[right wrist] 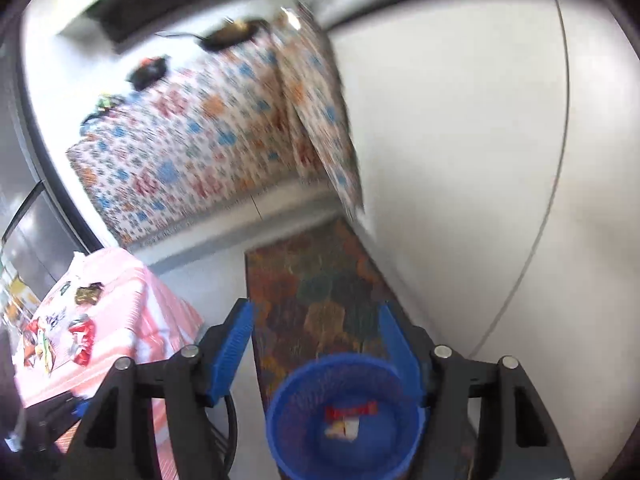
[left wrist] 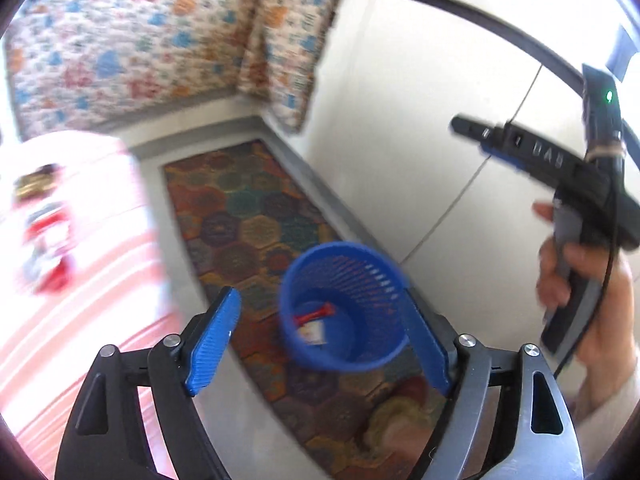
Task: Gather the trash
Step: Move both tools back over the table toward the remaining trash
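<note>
Left wrist view
Left gripper (left wrist: 320, 344): jaws apart, nothing between the ribbed blue pads.
Blue bin (left wrist: 344, 308): round plastic mesh, standing on the patterned rug (left wrist: 256, 216); wrappers (left wrist: 314, 322) lie at its bottom, so some is collected.

Right wrist view
Right gripper (right wrist: 316, 354): jaws spread, empty, above the bin.
Left to do: crumpled wrappers (right wrist: 82, 338) near the striped pink tabletop's (right wrist: 120, 276) left edge.

The letters "DAB" stand in raised grey print on the black side of the right gripper (left wrist: 486, 148). The words on the wrappers are too blurry to read.
</note>
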Demonstrator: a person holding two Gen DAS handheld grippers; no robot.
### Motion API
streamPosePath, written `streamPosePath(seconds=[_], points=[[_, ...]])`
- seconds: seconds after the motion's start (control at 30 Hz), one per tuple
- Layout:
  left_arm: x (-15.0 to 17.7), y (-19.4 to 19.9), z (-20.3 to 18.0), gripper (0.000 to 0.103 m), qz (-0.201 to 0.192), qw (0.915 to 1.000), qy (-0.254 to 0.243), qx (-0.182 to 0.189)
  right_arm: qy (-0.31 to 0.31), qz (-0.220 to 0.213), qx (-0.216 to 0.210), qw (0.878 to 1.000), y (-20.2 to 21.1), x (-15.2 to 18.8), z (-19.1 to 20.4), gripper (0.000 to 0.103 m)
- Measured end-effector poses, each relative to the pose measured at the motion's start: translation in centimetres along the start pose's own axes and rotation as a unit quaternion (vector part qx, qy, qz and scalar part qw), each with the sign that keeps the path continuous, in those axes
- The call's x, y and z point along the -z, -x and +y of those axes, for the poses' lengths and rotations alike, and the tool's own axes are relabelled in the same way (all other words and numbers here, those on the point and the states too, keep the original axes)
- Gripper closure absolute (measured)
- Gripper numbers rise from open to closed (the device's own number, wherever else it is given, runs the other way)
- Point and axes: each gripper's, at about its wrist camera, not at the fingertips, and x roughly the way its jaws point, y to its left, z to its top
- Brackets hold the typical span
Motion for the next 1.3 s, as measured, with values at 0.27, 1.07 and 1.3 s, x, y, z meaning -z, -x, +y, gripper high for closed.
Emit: streamPosePath(seconds=[0.27, 1.07, 1.3], points=[[7.9, 7.3, 11.7, 0.017, 0.023, 0.9894, 0.037, -0.139, 0.139, -0.061, -0.052, 0.987, 3.8, 3.1, 12.8, 0.033], [13.9, 14.4, 35.8, 0.0, 0.007, 0.9466, 0.181, -0.267, 0.279, 0.149, -0.151, 0.937, -3.0, 18.6, 43.9, 0.021], [13.9, 14.7, 37.3, 0.0, 0.004, 0.9411, 0.194, -0.277, 0.267, 0.153, -0.134, 0.942, -5.1, 17.8, 45.3, 0.011]])
